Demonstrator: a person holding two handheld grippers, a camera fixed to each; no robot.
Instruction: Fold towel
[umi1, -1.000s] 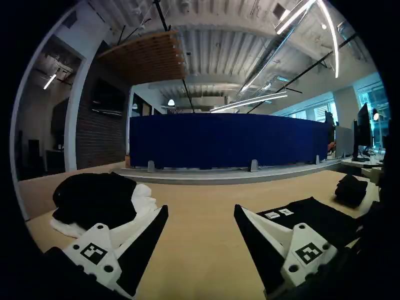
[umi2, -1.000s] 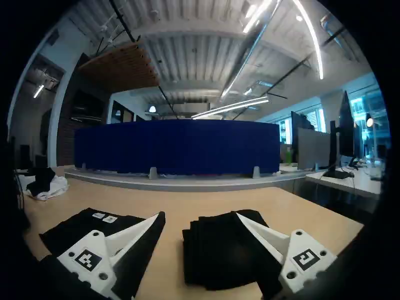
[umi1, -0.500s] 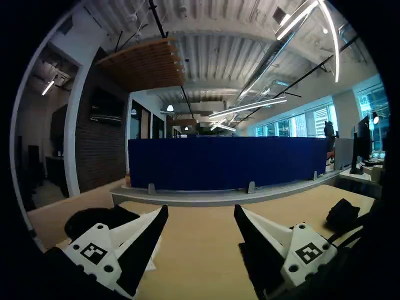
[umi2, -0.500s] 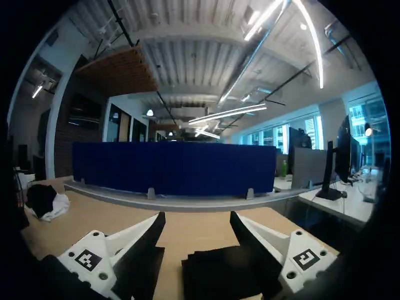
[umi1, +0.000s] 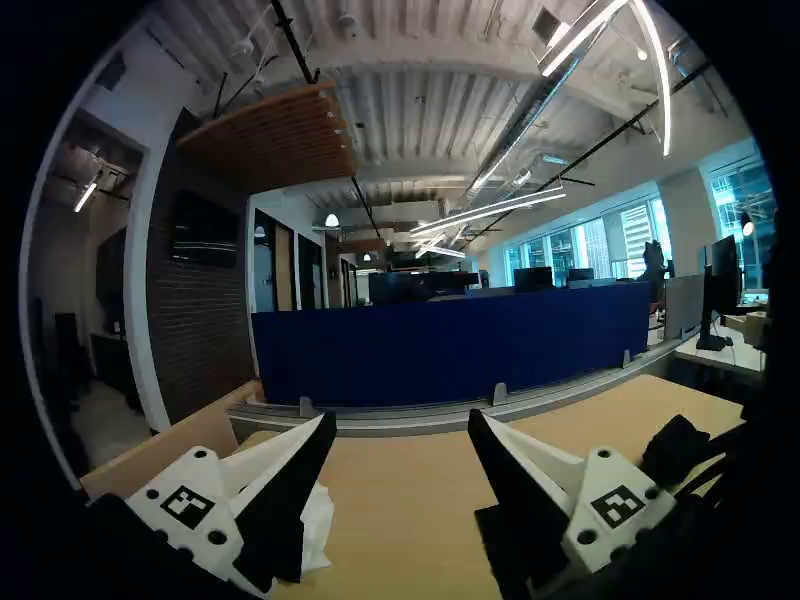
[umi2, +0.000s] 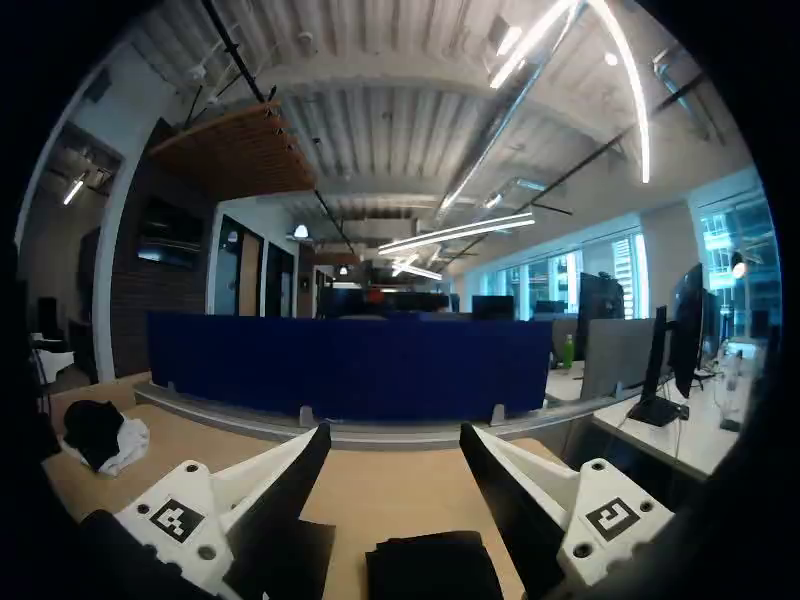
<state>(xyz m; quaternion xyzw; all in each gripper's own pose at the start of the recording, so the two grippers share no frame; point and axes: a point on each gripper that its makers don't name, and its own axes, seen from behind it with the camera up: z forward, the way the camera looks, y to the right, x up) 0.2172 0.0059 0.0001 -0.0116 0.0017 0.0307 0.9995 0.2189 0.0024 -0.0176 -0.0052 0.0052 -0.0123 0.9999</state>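
Ahead of the left gripper (umi1: 400, 448), bare table (umi1: 400, 505) runs clear between the spread fingers up to the blue partition (umi1: 450, 350), which closes off the far edge. A white cloth (umi1: 318, 520) lies by its left finger and a black bundle (umi1: 675, 448) sits to its right. Between the right gripper (umi2: 393, 468) fingers, a folded black towel (umi2: 432, 565) occupies the near table.

The left gripper (umi1: 400, 415) is held with its jaws spread wide apart and nothing clasped between them; its two white fingers (umi1: 235, 480), faced in black on the inner side and tapering to their tips, are seen reaching forward from the lower edge of the left gripper view. The right gripper (umi2: 394, 427) is held in the same manner in the right gripper view, with jaws parted and empty and its fingers (umi2: 560, 490) stretched forward. Both grippers are pointed roughly level.
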